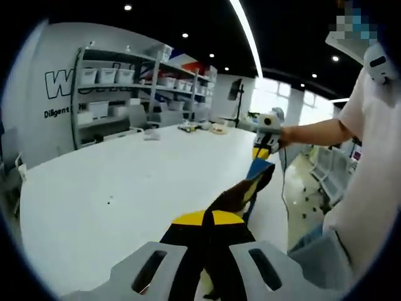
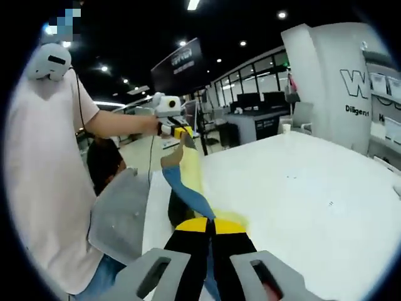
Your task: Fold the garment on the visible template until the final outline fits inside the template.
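I hold the garment, a thin cloth piece in black, yellow and blue (image 1: 235, 207), stretched in the air between my two grippers, above the edge of the large white table (image 1: 125, 188). In the left gripper view, my left gripper (image 1: 203, 263) has its two grey jaws closed on the black and yellow end of the cloth, which comes up between them. From there the cloth runs away to my right gripper (image 1: 266, 141), which I hold out at the end of my bare arm and which pinches the blue and yellow far end.

In the right gripper view, my right gripper (image 2: 210, 266) has its jaws closed on the yellow and black end of the garment (image 2: 188, 188). The blue strip of the cloth twists upward from it to the left gripper (image 2: 175, 128), which grips the other end.

The garment hangs near the table edge and does not lie flat on the table (image 2: 301, 200). My pale pink shirt (image 2: 44, 188) is beside it. Behind the table stand grey metal shelves with white boxes (image 1: 119, 88).
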Tool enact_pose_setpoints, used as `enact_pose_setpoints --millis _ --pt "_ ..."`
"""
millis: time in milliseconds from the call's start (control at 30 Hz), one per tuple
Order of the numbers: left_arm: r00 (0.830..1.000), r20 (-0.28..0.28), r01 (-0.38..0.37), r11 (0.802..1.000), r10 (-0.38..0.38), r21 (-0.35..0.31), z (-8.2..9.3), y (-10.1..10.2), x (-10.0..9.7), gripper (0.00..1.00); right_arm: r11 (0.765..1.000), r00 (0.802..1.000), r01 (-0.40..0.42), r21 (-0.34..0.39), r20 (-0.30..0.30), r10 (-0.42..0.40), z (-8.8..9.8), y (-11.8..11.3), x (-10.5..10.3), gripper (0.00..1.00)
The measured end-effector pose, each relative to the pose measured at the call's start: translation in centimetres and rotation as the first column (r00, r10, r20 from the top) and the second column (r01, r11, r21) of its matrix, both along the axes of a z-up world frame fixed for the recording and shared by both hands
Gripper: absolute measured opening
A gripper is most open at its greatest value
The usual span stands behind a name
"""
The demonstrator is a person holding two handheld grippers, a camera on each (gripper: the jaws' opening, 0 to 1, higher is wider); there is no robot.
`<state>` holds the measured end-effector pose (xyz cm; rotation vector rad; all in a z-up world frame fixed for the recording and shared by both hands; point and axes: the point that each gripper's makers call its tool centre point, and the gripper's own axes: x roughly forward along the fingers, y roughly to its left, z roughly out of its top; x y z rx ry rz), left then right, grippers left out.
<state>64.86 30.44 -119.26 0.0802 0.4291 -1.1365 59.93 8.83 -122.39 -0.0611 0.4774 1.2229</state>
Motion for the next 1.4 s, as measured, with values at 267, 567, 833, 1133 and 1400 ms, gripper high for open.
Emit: enact_pose_setpoints --millis 267,567,833,1133,1400 --pt "0.995 -0.038 -0.089 0.996 0.090 0.030 -2.3 -0.5 6.9 0.08 0.997 0.994 0.075 0.034 -0.086 -0.071 -1.7 -0.5 6.8 0.00" --pt "0.964 -0.138 -0.214 0.970 0.229 0.114 -8.2 -0.6 13.4 0.08 0.985 0.965 0.174 -0.023 -0.195 -0.175 -7.0 -0.4 13.7 0.00" --pt "0.889 -0.242 -0.332 0.911 0.389 0.247 -15.3 0.3 16.8 0.08 0.930 0.868 0.325 -0.173 -0.335 -0.366 -14.3 -2.0 18.0 0.00" --pt "0.842 -0.241 -0.392 0.854 0.482 0.342 -18.5 0.8 18.4 0.05 0.853 0.786 0.431 -0.296 -0.342 -0.515 -18.3 -2.6 20.4 0.00" --pt "0.856 -0.219 -0.383 0.858 0.469 0.342 -18.0 1.2 16.1 0.13 0.807 0.794 0.502 -0.312 -0.204 -0.573 -17.6 -3.9 21.0 0.00"
